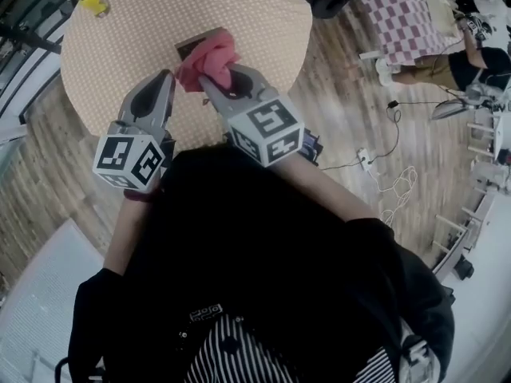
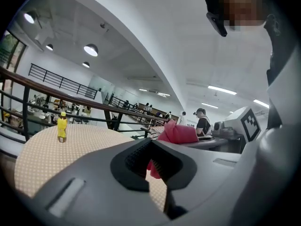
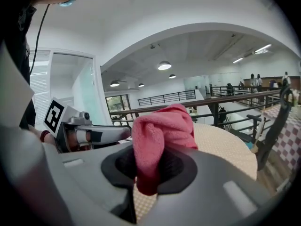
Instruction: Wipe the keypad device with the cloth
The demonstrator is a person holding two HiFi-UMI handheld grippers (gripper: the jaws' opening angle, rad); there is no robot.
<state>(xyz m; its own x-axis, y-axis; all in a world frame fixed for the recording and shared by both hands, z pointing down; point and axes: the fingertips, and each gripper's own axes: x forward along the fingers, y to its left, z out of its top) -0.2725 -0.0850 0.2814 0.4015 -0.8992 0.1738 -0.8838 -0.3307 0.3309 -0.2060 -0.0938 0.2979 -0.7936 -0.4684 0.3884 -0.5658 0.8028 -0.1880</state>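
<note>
The right gripper (image 3: 148,173) is clamped on the bunched pink cloth (image 1: 209,57), held over the dark flat keypad device (image 1: 190,46) (mostly covered, apparently) midway across the round beige table (image 1: 263,22). The left gripper (image 2: 155,166) has its jaws together and empty; unsteadied, the device may slide.

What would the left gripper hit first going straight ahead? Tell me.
Most likely the pink cloth held in the right gripper, bunched just ahead of the left gripper. Depth is unclear, so it might pass beside it.
</note>
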